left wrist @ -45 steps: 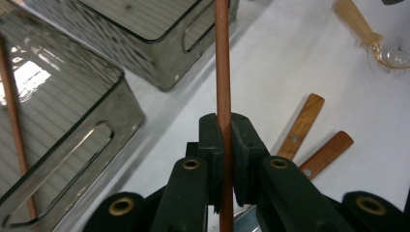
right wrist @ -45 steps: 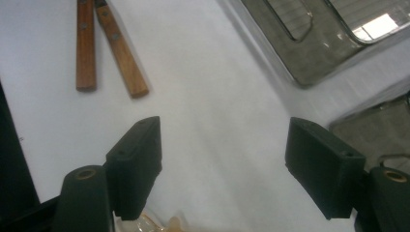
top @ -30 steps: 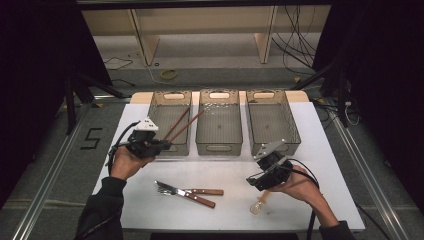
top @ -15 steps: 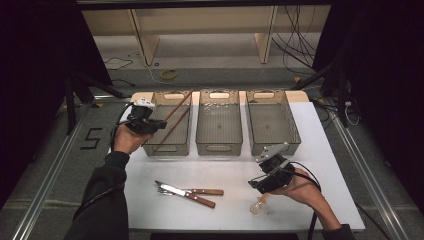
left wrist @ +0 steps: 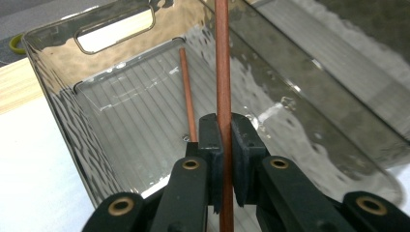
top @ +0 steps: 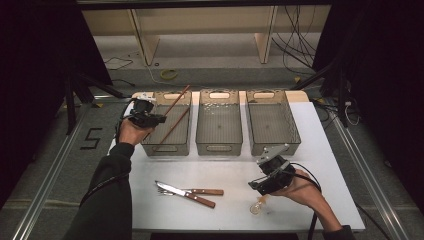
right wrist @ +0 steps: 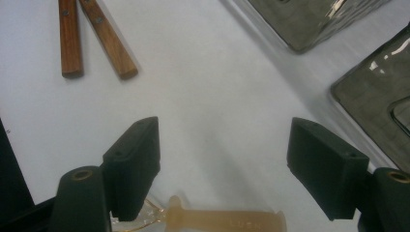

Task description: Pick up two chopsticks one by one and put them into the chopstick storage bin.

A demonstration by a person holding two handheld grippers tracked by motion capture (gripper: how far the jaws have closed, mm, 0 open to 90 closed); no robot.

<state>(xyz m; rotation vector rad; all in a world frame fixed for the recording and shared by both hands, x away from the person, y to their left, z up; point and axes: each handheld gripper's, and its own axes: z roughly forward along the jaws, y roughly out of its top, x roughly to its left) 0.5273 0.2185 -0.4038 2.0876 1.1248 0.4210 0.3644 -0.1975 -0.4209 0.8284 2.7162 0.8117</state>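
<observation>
Left gripper (left wrist: 223,145) clamped on a chopstick (left wrist: 222,58) over the left bin (top: 150,145). Right gripper (right wrist: 222,159) wide apart, empty, above a translucent utensil (right wrist: 227,221) cut off below; embossed lettering illegible.

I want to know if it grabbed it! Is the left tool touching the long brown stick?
Touching. In the left gripper view, the left tool has both jaws pressed against the chopstick.

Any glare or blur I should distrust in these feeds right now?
Left gripper view: bright glare ripples across the bin walls; the chopstick in the jaws stays sharp. Right gripper view: bins at the top right look soft and smeared. High view: table evenly lit, surroundings dark.
</observation>
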